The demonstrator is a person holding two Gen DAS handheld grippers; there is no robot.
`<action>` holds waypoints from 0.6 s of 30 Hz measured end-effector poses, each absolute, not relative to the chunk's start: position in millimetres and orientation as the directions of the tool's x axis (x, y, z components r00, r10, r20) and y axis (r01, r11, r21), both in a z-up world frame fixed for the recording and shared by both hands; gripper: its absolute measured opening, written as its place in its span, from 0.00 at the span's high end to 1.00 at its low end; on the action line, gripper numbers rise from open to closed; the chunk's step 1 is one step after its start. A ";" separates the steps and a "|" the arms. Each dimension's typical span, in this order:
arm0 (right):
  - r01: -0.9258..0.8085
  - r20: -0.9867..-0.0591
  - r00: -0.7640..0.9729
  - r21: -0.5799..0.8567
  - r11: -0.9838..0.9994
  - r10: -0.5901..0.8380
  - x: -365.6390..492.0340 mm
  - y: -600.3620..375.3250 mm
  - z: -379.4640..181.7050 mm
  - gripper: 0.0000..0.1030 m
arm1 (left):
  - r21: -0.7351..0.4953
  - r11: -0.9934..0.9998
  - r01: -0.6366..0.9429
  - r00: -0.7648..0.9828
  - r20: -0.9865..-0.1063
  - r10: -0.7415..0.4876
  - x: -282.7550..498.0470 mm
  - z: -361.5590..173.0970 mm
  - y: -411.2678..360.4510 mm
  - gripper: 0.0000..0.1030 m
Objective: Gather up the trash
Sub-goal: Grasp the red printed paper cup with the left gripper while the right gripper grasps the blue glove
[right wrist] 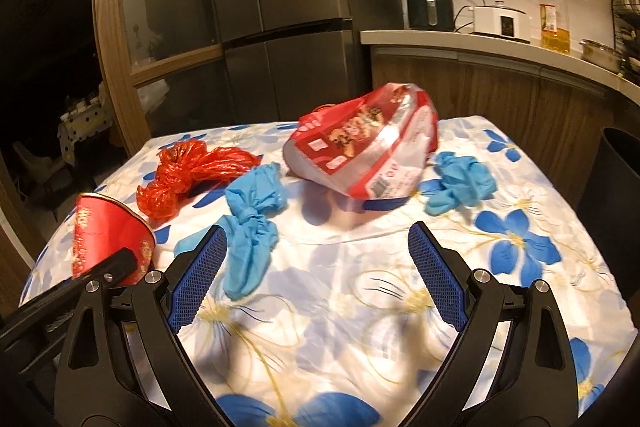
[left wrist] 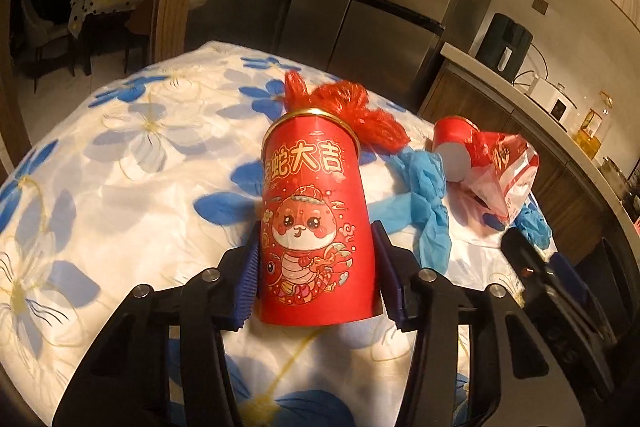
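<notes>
My left gripper [left wrist: 316,259] is shut on a red paper cup [left wrist: 314,219] with a cartoon snake print, held above the flowered tablecloth [left wrist: 120,187]; the cup also shows in the right wrist view [right wrist: 108,235]. My right gripper [right wrist: 316,267] is open and empty over the table. Ahead of it lie a knotted blue glove [right wrist: 250,227], a red plastic bag [right wrist: 192,171], a red-and-white snack bag [right wrist: 360,151] and another blue glove [right wrist: 460,187]. A second red cup [left wrist: 456,143] lies on its side by the snack bag [left wrist: 504,171].
A steel fridge [right wrist: 288,7] stands behind the table. A counter [right wrist: 500,47] at the right holds an air fryer [right wrist: 428,1], a white cooker [right wrist: 500,21] and an oil bottle [right wrist: 554,19]. A dark bin [right wrist: 616,211] stands at the table's right side.
</notes>
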State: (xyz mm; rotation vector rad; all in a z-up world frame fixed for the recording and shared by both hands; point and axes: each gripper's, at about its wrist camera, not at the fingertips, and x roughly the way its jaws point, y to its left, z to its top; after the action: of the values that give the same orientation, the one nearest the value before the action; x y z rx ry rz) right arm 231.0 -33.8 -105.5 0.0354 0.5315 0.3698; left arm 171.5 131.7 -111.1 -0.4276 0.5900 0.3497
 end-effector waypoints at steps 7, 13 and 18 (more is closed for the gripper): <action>-0.362 -0.524 0.762 0.142 0.921 0.380 251.8 -6.9 -110.5 0.13 | -0.250 0.871 -0.423 0.810 -0.535 0.240 157.2 -91.7 138.9 0.51; -0.380 -0.606 0.704 0.121 0.917 0.371 271.6 17.2 -125.0 0.31 | -0.247 0.872 -0.423 0.828 -0.495 0.262 148.0 -79.1 146.6 0.51; -0.387 -0.655 0.663 0.114 0.915 0.362 278.3 23.5 -135.3 0.55 | -0.256 0.868 -0.426 0.833 -0.485 0.266 145.2 -74.7 149.7 0.51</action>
State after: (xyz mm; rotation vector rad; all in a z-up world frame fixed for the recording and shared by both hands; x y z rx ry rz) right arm 278.3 23.5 -135.3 -0.0358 0.7318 0.4235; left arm 145.2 149.7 -74.7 -0.3662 0.4543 0.3757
